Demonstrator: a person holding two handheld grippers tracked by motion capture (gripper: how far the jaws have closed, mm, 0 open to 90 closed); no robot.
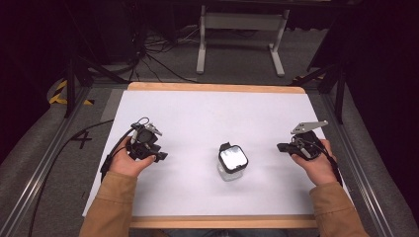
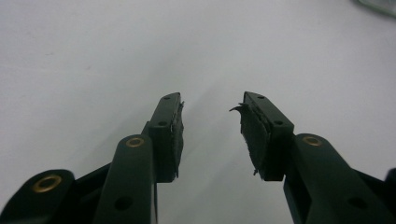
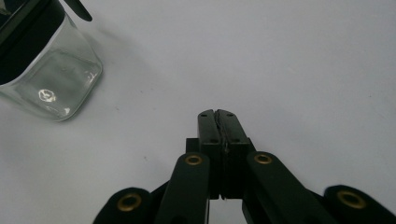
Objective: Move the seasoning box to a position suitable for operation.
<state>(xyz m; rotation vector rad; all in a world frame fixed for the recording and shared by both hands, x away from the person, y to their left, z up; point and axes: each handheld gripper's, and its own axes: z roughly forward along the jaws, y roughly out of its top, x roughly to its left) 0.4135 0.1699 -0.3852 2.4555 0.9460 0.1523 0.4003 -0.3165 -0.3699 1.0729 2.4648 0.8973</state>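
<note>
One clear jar (image 1: 232, 163) with a black lid stands on the white table (image 1: 207, 113), nearer the near edge, between my two claws. My left gripper (image 1: 159, 155) sits toward the left edge, jaws apart and empty. My right gripper (image 1: 281, 147) sits toward the right edge, jaws pressed together. The far half lies bare.

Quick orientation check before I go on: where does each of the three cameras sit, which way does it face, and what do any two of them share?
High view: above the person's side, looking forward and down at the white table; both forearms, left hand-held gripper, right hand-held gripper.
Left gripper view: rides the left hand-held gripper, facing bare tabletop; jaws apart.
Right gripper view: rides the right hand-held gripper, jaws closed; clear jar upper left.
Shared: high and right gripper views both show the clear jar.
</note>
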